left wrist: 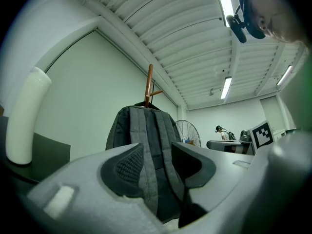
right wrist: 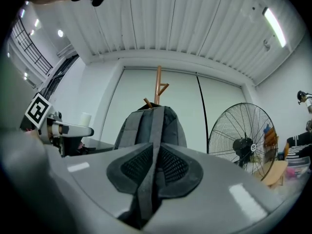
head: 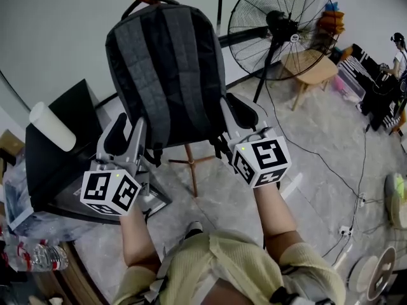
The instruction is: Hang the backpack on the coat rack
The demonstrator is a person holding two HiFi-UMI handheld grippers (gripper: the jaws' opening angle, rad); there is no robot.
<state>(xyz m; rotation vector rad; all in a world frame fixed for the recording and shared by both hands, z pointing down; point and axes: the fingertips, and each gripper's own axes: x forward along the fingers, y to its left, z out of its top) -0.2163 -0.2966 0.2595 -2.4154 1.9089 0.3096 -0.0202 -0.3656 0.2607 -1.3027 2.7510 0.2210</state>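
Hanging is underway: left tongs [left wrist: 158, 162] clamp one shoulder strap [left wrist: 145, 130], right tongs [right wrist: 155, 162] the other. Next, the top handle [head: 129, 8] of the backpack [head: 166, 68] likely needs seating on the coat rack [right wrist: 158, 84].

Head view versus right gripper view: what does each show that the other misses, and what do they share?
Only the head view: the grey tiled floor and the person's bare forearms. Only the right gripper view: the ribbed white ceiling, and the right gripper shut on a grey fabric shoulder strap. Both: the dark grey fabric backpack hanging on the brown wooden coat rack, and the black pedestal fan.
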